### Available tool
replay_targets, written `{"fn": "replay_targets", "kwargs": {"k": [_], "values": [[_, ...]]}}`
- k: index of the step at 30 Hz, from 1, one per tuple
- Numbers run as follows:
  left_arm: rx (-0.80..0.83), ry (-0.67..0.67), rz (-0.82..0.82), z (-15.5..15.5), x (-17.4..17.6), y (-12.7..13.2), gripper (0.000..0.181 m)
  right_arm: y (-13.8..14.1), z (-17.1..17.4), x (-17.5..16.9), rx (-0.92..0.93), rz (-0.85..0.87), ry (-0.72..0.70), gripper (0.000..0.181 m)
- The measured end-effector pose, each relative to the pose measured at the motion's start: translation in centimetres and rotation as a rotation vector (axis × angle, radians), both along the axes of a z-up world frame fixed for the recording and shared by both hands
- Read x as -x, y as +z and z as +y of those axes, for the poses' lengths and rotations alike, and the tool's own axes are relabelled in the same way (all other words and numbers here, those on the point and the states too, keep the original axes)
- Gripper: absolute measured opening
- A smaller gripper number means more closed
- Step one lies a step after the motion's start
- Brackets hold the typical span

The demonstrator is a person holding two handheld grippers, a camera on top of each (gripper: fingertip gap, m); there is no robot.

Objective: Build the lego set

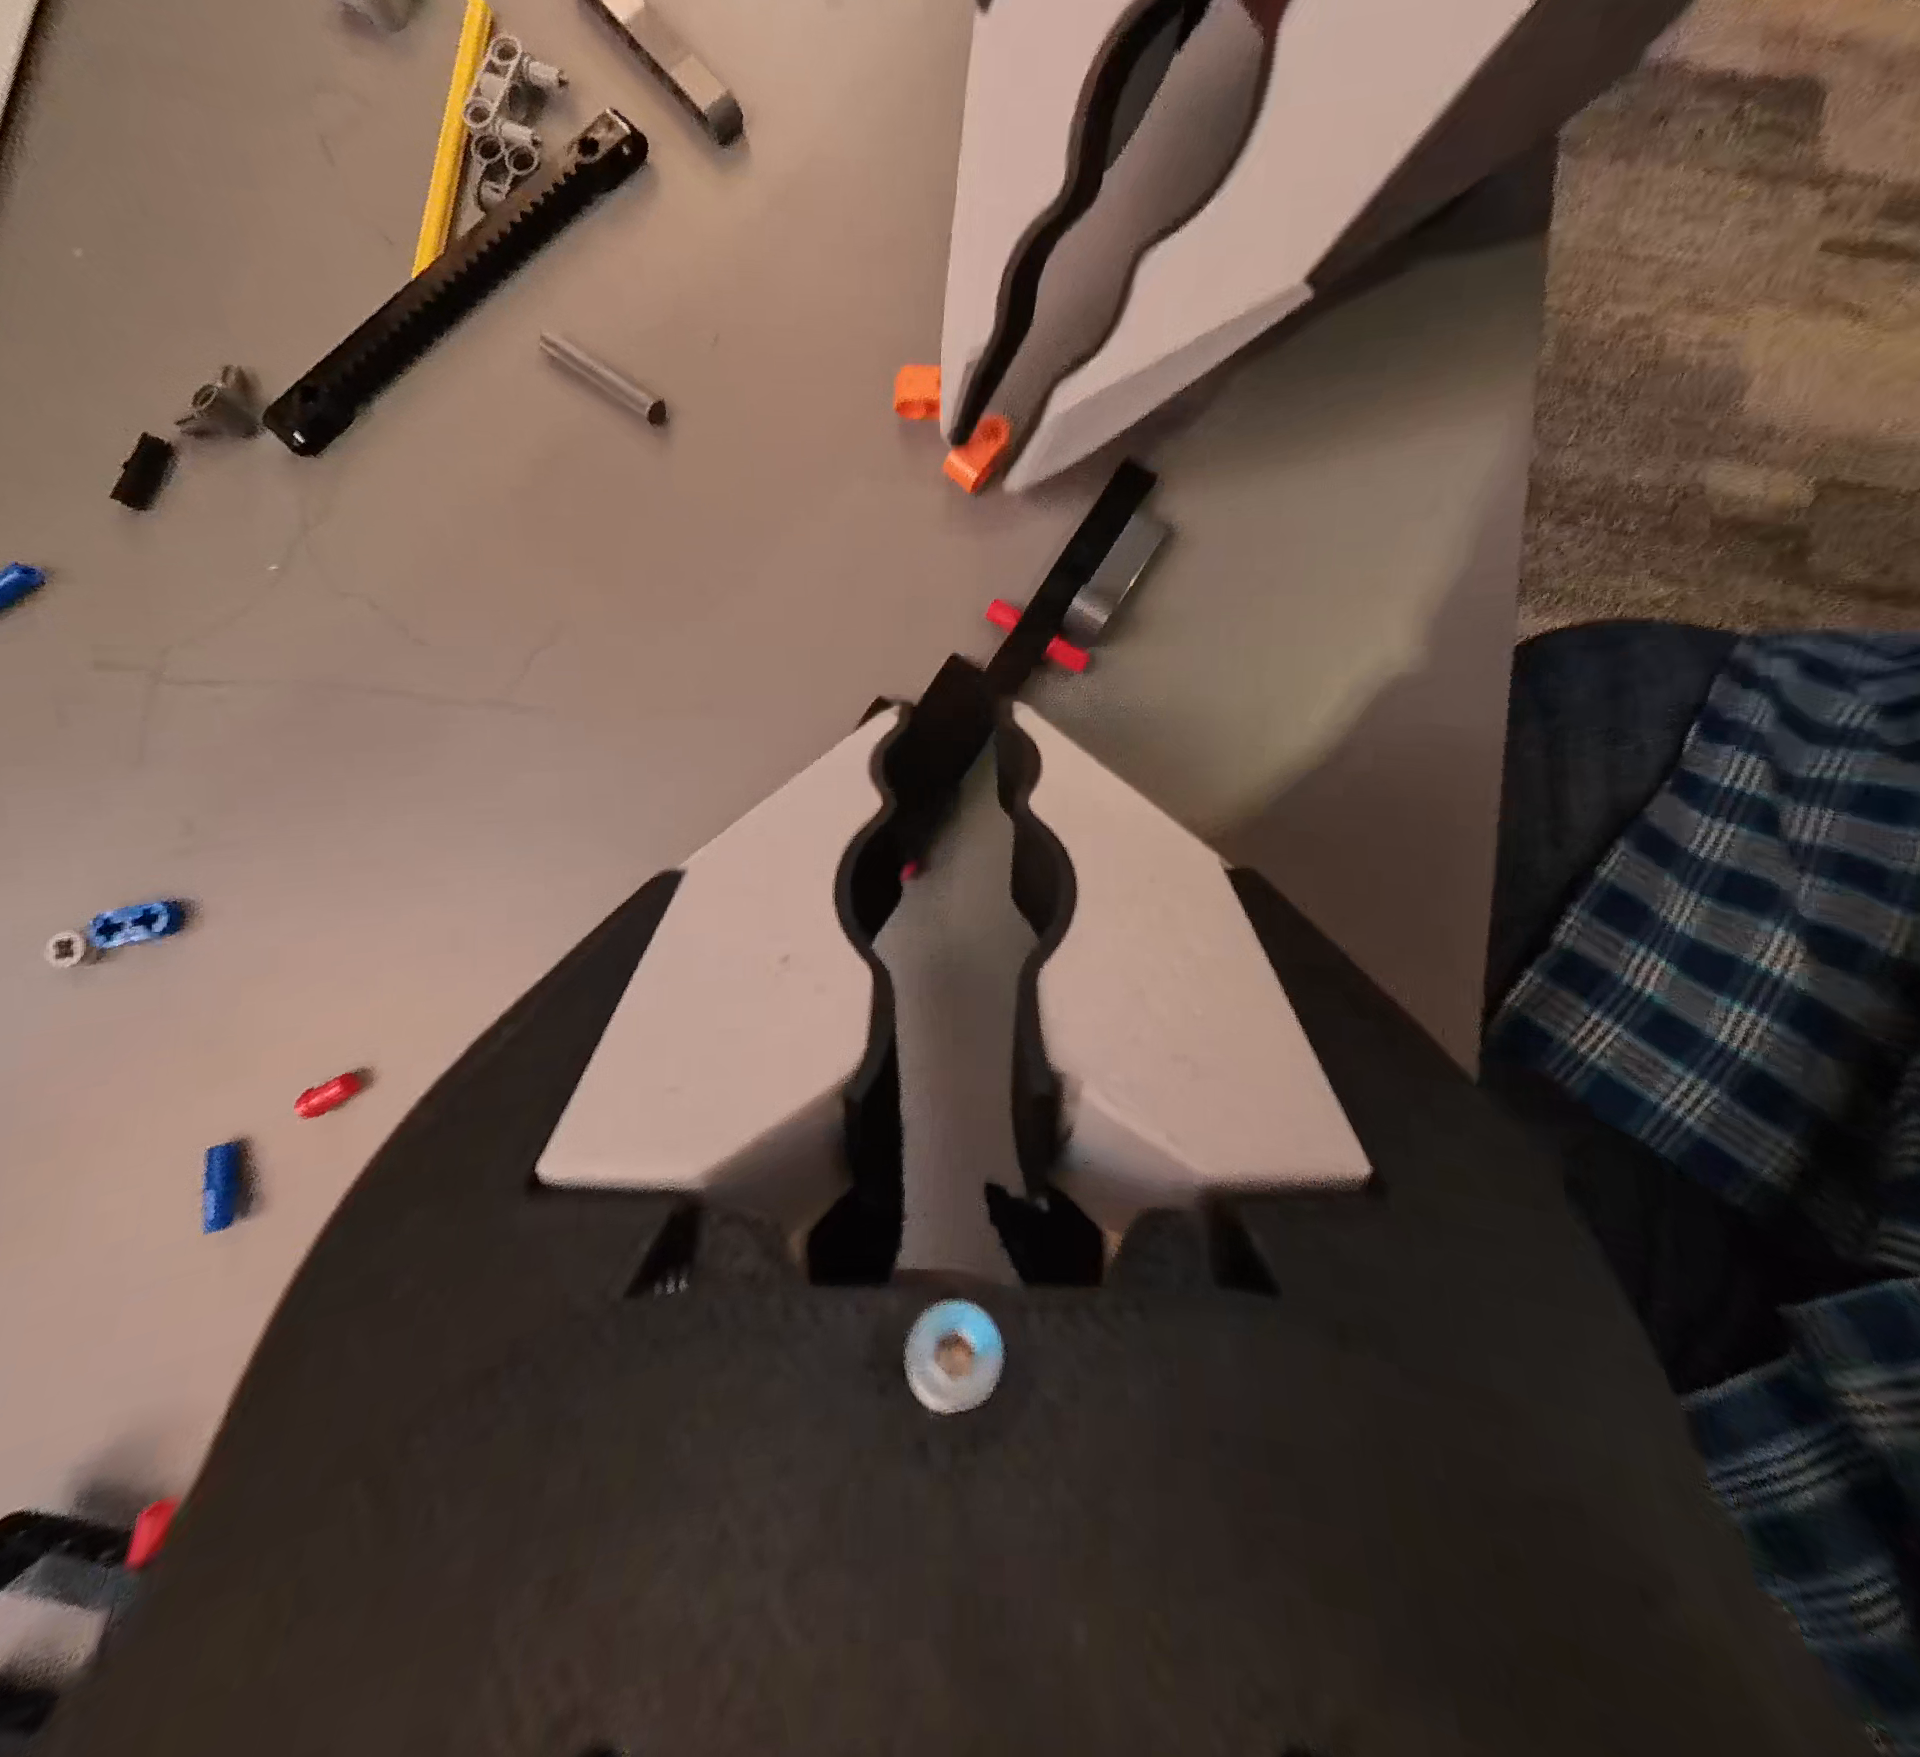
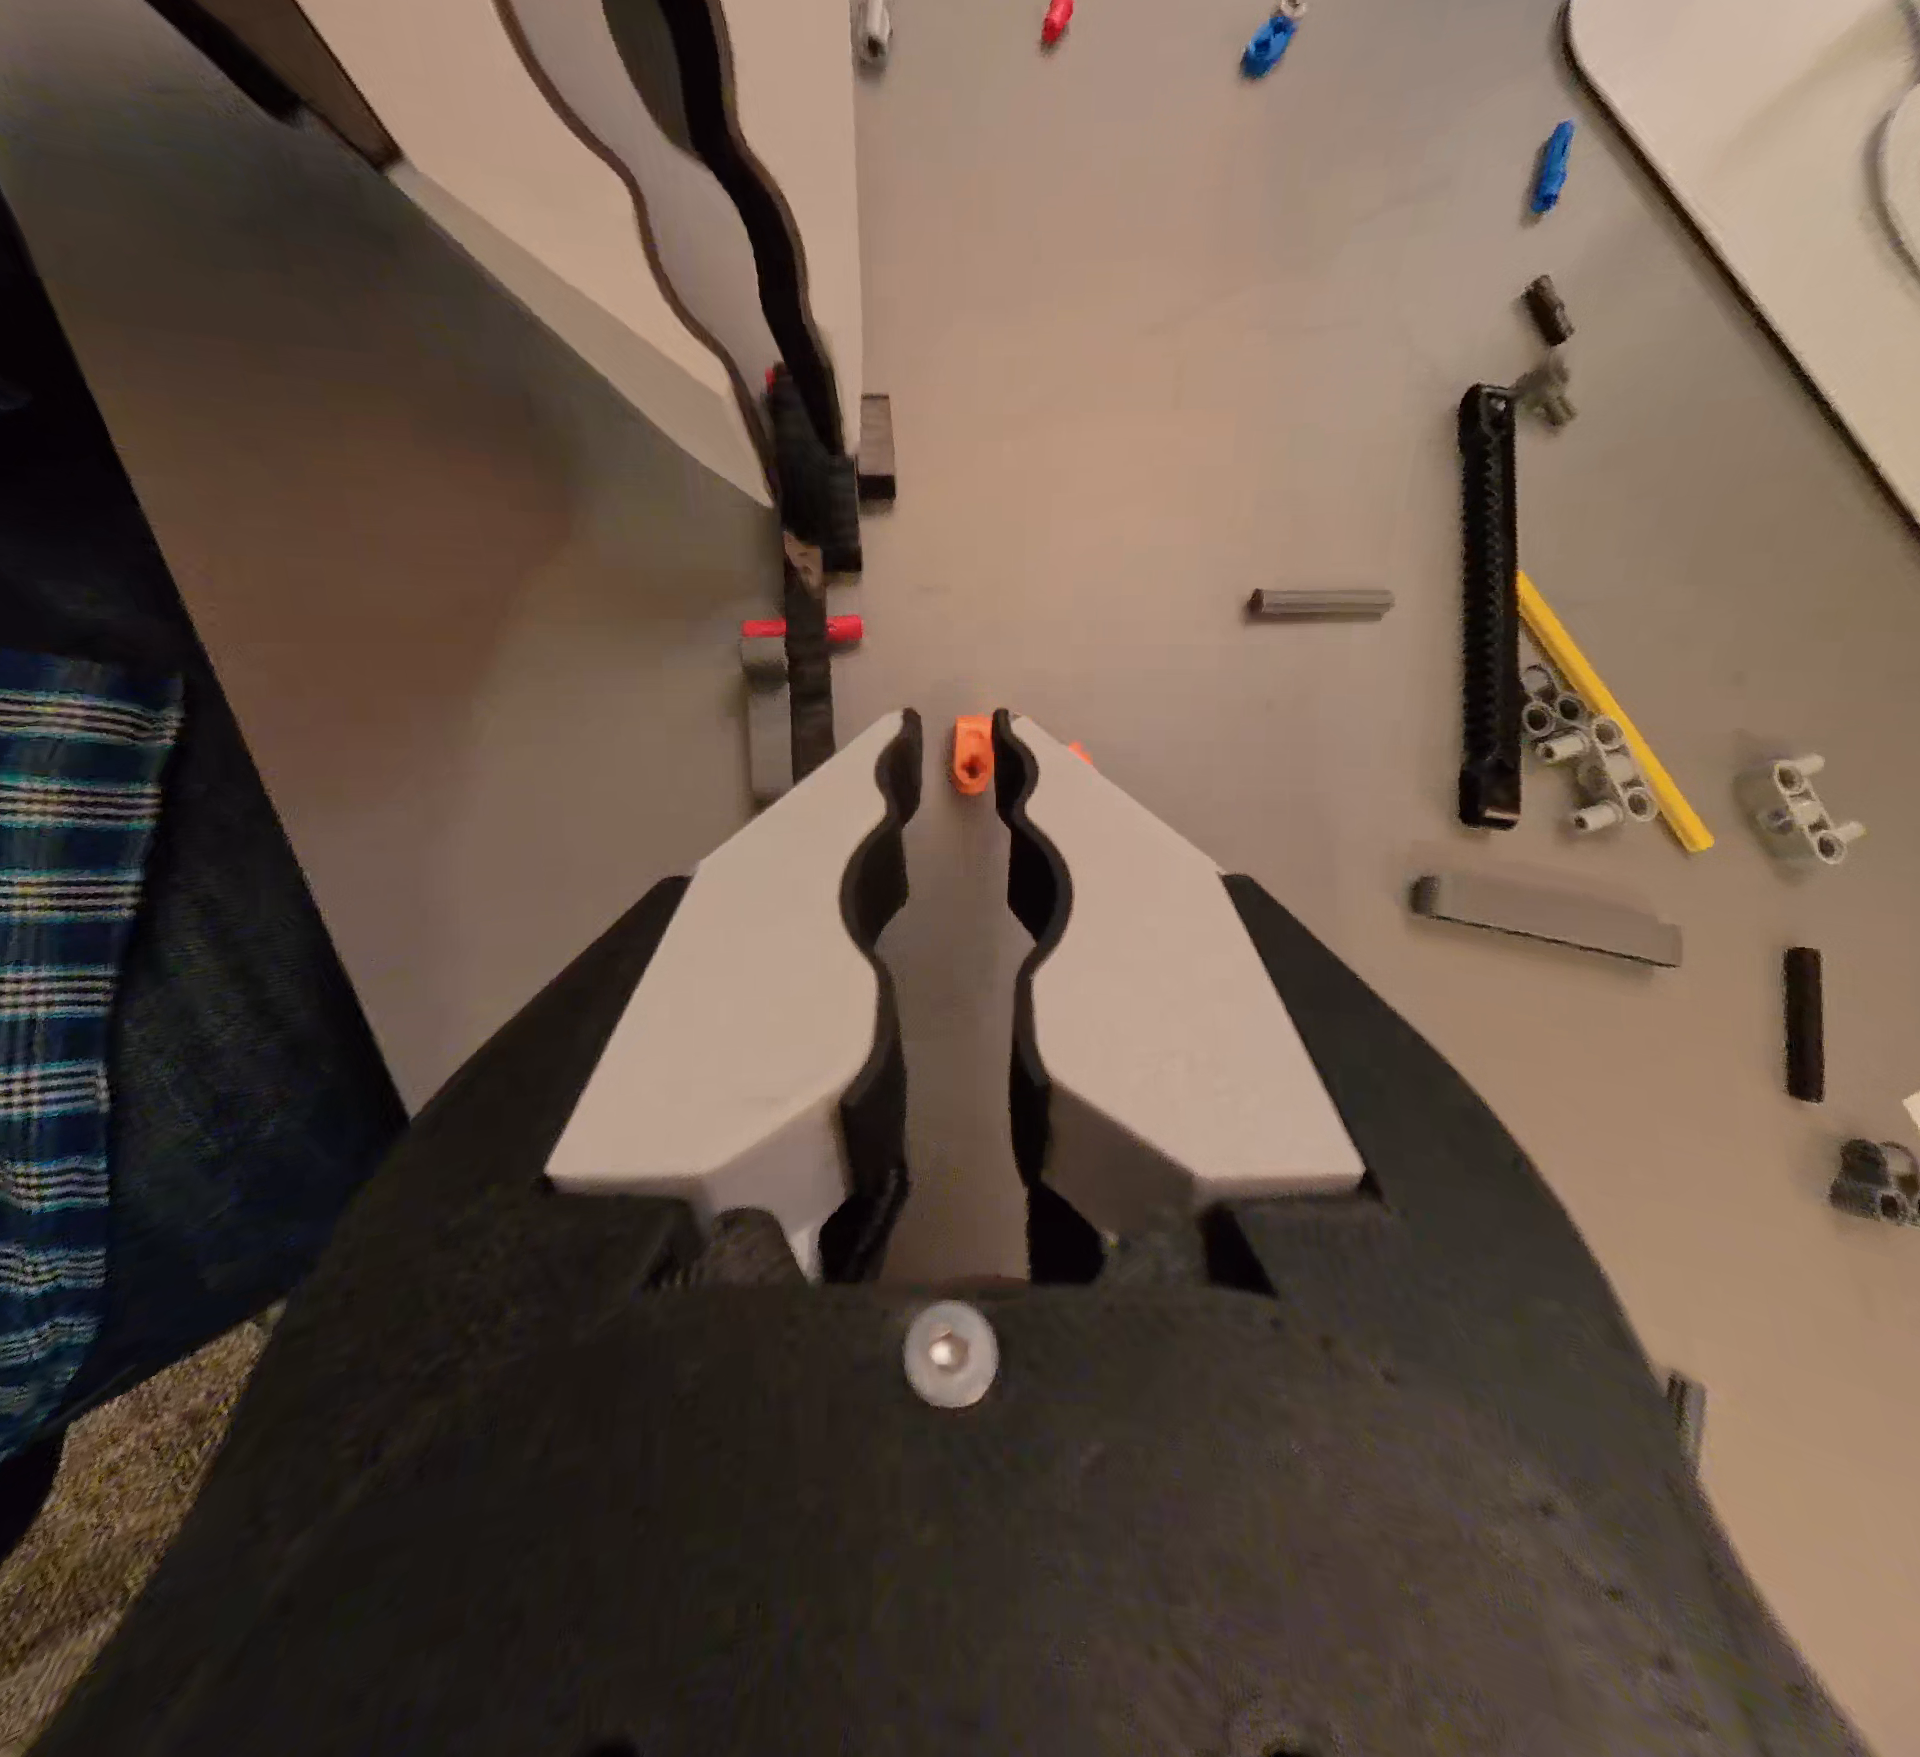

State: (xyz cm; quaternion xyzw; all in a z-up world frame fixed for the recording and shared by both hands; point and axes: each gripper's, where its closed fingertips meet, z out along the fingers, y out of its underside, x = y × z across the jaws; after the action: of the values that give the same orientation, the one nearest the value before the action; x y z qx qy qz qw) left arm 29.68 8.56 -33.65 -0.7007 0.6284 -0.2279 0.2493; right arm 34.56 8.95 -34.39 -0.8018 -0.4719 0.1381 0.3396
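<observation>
The left gripper [image 1: 951, 720] is clenched on a black sub-assembly [image 1: 1049, 606] — a black toothed strip with a red axle [image 1: 1037, 635] through it and a grey beam [image 1: 1122, 575] at its back — held out over the grey table [image 1: 623, 668] close to the table's near edge. Just beyond the sub-assembly's far tip lies an orange connector [image 2: 969, 753], and the right gripper [image 2: 956, 720] straddles it, jaws parted with a little slack on either side, so nothing is grasped yet. A second orange piece [image 1: 916, 391] sits just past the first, partly hidden behind a finger [image 1: 971, 253].

The step in hand looks like picking up the orange connector to fit onto the sub-assembly. Next, the right jaws need to close squarely on the connector's flat sides without pushing it away, then lift and line its hole up with the red axle — which end it goes on is hard to judge, as the view there is blurred. The remaining loose parts, including a long black rack [image 2: 1489, 606] and yellow axle [image 2: 1610, 710], lie well apart from the sub-assembly, farther in on the table
</observation>
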Motion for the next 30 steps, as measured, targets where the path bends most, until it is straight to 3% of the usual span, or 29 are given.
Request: {"fn": "replay_targets", "kwargs": {"k": [1, 3, 14, 19, 23, 30], "values": [[-0.018, -0.019, 0.026, 0.1, 0.3, -0.3, 0.015, -0.1, 0.0, 0.0, -0.002, -0.006, 0.004, 0.008], [-0.048, -0.064, 0.061, 0.0, 0.6, -0.6, 0.02, -0.1, -0.1, 0.1, 0.008, 0.012, 0.009, 0.0], [-0.163, -0.158, 0.161, 0.9, 0.8, -1.3, 0.039, 0.6, -0.6, -0.4, 0.025, 0.095, 0.009, 0.0], [-0.124, -0.201, 0.194, 0.7, 1.0, -1.6, 0.025, 0.1, -0.2, -0.2, 0.015, 0.015, 0.03, 0.014], [-0.098, -0.181, 0.2, 0.7, 1.1, -1.7, 0.024, -0.8, -0.3, 0.0, 0.051, -0.014, 0.048, 0.005], [0.015, 0.0, 0.203, 0.8, 1.7, -1.5, 0.023, 0.4, 0.0, -0.4, 0.03, 0.058, 0.01, 0.005]]}}
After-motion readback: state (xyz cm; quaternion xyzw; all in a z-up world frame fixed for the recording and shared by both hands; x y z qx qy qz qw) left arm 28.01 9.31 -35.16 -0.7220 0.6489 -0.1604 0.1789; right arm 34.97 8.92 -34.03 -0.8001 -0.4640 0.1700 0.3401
